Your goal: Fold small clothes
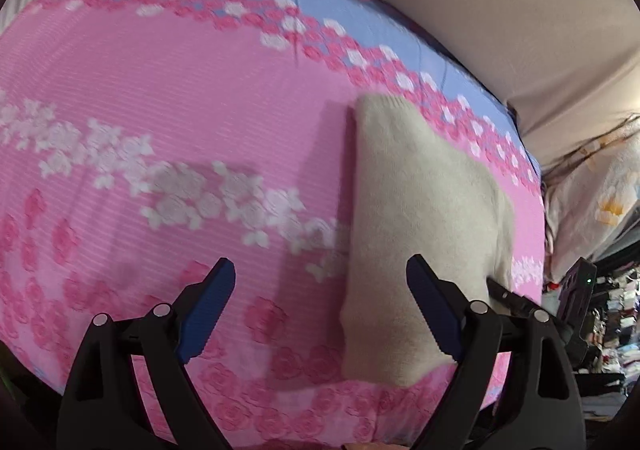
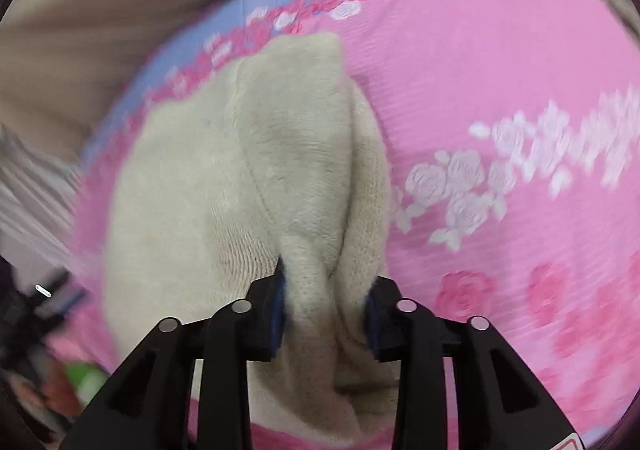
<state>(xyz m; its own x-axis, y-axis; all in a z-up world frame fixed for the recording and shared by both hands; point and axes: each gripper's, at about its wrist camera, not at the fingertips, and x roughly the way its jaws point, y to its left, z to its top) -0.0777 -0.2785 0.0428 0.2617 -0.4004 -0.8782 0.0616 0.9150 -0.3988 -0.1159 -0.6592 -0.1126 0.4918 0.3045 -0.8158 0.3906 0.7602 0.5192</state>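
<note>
The cream knitted garment (image 2: 240,178) lies on the pink rose-patterned bedspread (image 2: 480,90), filling the centre-left of the right wrist view. The right tool (image 2: 326,302) pinches a bunched fold of it at the lower centre. In the left wrist view, the left tool (image 1: 320,310) hangs wide over the bedspread, gripping nothing, its right finger over the garment's edge.

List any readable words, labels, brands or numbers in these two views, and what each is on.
None can be read.
Sticker on the right hand-held gripper: only a red-edged corner shows; nothing legible.
Clutter at the right edge of the left wrist view: too small and blurred to read.
Bedspread and cream garment: flower pattern and plain knit, no text.
</note>
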